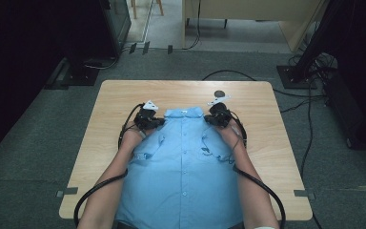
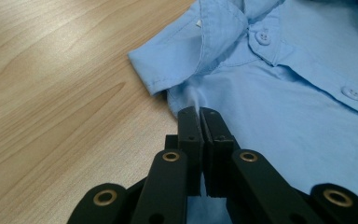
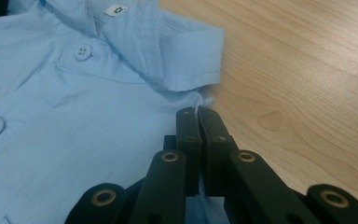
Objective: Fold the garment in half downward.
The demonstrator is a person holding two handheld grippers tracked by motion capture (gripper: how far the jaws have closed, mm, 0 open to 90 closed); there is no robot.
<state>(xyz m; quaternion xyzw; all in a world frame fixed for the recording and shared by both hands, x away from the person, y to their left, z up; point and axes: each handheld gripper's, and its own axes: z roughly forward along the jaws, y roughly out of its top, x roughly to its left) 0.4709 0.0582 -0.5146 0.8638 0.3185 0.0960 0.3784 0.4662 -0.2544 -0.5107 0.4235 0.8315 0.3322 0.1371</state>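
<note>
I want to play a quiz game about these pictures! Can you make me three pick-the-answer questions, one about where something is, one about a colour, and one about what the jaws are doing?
1. Where does the shirt lie?
A. on the floor
B. on the wooden table
C. on a chair

2. What colour is the shirt?
A. red
B. white
C. light blue

3. How are the jaws of the left gripper?
A. shut on the shirt
B. wide open
C. holding a cup

Answers: 1 B, it is spread flat on the tabletop. 2 C, light blue in all three views. 3 A, the jaws pinch cloth at the shoulder beside the collar.
</note>
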